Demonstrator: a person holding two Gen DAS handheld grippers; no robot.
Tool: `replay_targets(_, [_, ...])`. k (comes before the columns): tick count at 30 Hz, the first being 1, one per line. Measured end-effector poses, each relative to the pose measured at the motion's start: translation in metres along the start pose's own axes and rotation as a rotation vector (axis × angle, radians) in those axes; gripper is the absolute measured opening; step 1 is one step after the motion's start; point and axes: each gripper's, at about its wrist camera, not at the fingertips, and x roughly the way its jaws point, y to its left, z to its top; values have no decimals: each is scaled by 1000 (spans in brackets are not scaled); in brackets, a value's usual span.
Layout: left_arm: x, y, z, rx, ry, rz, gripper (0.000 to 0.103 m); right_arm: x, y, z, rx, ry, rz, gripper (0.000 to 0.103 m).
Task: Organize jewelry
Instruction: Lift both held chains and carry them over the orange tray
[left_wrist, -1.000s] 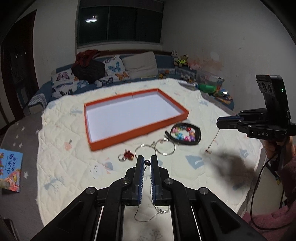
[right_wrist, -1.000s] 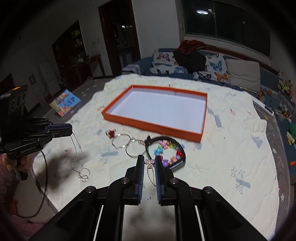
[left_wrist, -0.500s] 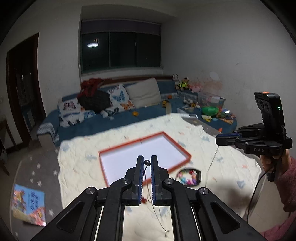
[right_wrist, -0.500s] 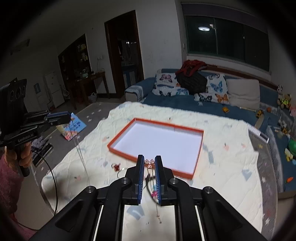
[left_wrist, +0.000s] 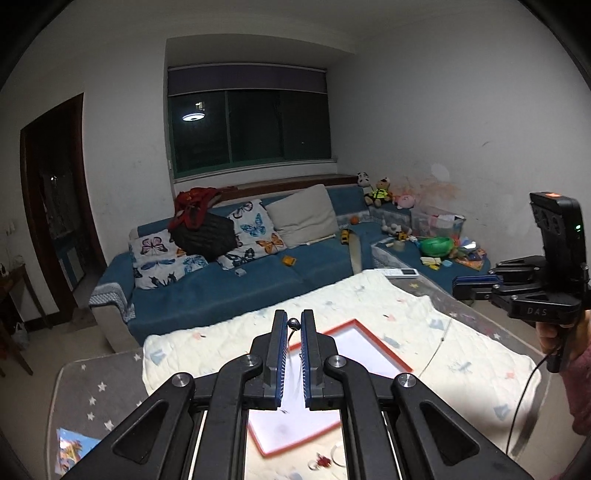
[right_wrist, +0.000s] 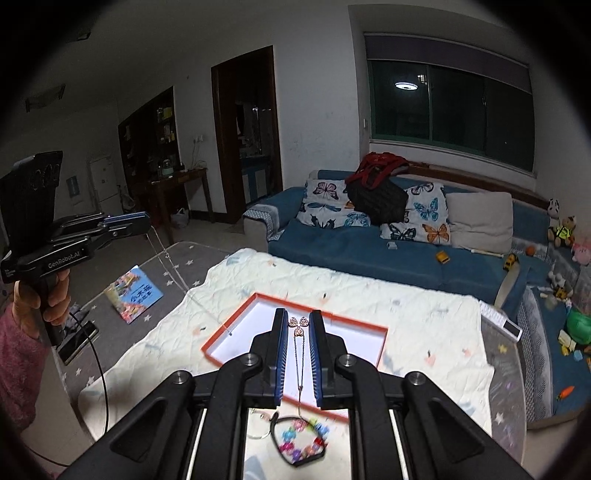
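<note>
Overhead, left gripper (left_wrist: 294, 324) pinches dark-bead necklace (left_wrist: 294, 323); right gripper (right_wrist: 298, 322) pinches clover-pendant necklace (right_wrist: 298, 325). Both chains dangle above orange-rimmed tray (right_wrist: 364, 325) on quilted table cover (right_wrist: 424, 317).

Quilted cloth cover (right_wrist: 424, 317), matt orange-rimmed tray (right_wrist: 360, 325), thin metal chain (right_wrist: 300, 363)

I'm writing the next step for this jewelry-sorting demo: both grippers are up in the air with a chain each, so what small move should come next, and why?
Probably carry both grippers over the orange-rimmed white tray and lower them. The left gripper pinches a thin chain with a dark bead, the right gripper a chain with a pink clover pendant; both chains hang free above the cream quilt, and the tray looks bare.
</note>
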Motion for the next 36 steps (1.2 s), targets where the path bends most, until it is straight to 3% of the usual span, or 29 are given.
replay_targets(10, [60, 25, -1, -35, 82, 0, 7, 33, -13, 5, -9, 46, -47, 14])
replay_targets(26, [73, 28, -13, -29, 90, 6, 7, 47, -24, 6, -5, 67, -80, 14])
replay_targets(36, [94, 34, -38, -52, 140, -6, 7, 69, -39, -17, 24, 148, -112, 14])
